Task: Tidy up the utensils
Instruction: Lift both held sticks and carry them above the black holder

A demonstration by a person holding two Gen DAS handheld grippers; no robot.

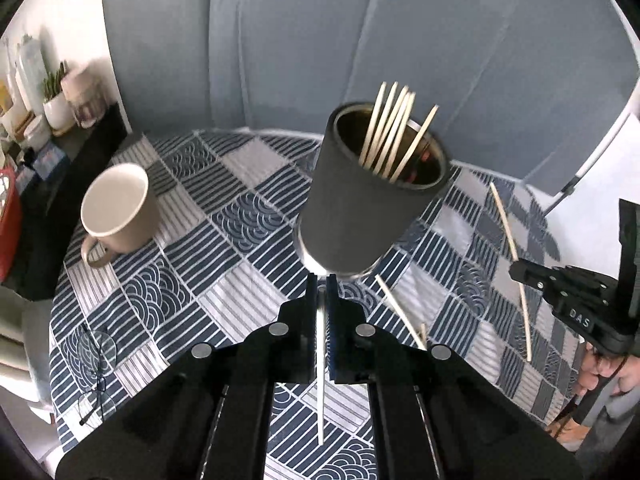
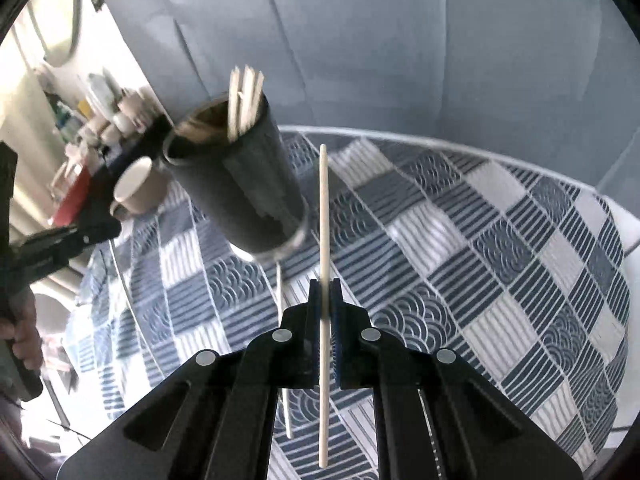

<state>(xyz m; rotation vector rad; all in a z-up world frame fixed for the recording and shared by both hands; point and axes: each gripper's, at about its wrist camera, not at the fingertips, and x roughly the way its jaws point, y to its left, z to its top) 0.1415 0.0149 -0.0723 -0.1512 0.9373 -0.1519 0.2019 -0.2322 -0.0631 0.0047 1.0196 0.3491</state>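
Note:
A dark cylindrical holder [image 1: 360,200] stands on the patterned tablecloth [image 1: 208,240] with several pale chopsticks [image 1: 394,132] in it. My left gripper [image 1: 321,286] is just in front of the holder's base; its jaws are almost together, with a pale stick [image 1: 321,364] in line between them, possibly lying on the cloth below. My right gripper [image 2: 325,290] is shut on one chopstick [image 2: 324,216], held upright to the right of the holder [image 2: 240,184]. In the left wrist view the right gripper [image 1: 560,284] holds that chopstick [image 1: 516,264].
A beige mug [image 1: 118,208] stands left of the holder. A loose chopstick [image 1: 400,312] lies on the cloth in front of the holder. Glasses [image 1: 94,372] lie at the near left. A cluttered dark shelf [image 1: 60,152] stands beyond the table's left edge.

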